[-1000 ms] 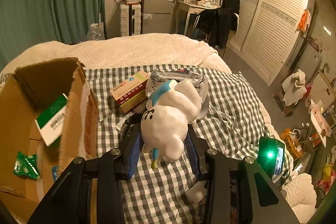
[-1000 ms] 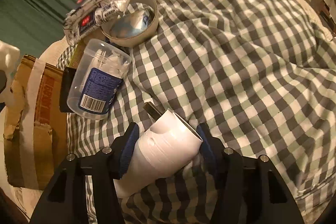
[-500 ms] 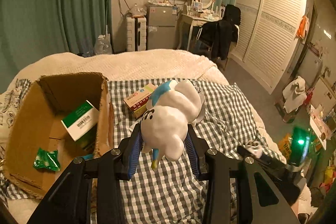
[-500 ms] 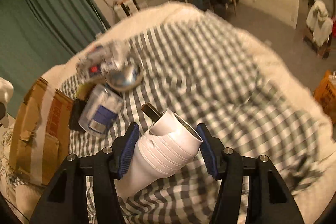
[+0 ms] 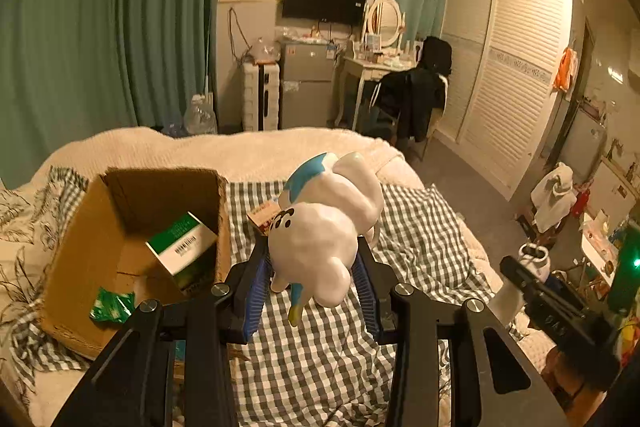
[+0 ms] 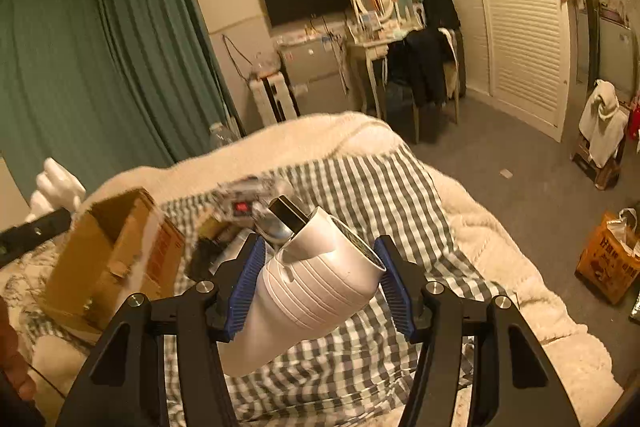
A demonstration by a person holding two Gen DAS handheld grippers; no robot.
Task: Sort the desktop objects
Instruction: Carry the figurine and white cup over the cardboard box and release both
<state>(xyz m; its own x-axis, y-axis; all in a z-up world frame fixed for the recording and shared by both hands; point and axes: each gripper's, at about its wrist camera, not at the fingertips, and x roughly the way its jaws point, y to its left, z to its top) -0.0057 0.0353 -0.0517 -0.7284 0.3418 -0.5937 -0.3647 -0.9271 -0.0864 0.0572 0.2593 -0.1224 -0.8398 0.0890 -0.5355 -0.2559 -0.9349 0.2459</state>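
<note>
Left wrist: jaws clamp white figurine [image 5: 320, 239], right jaws clamp white hairdryer [image 6: 316, 283].

both wrist views look down across one checked bed [image 5: 420, 219].

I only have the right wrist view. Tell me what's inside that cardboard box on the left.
Observer: In the left wrist view the cardboard box holds a green and white carton and a green foil packet.
Operator: Report what the left gripper has.
Observer: The left gripper is shut on a white figurine with a blue patch, held above the checked cloth.
Operator: Say what lies just behind it.
Observer: A red and tan box lies on the cloth, beside the cardboard box.
</note>
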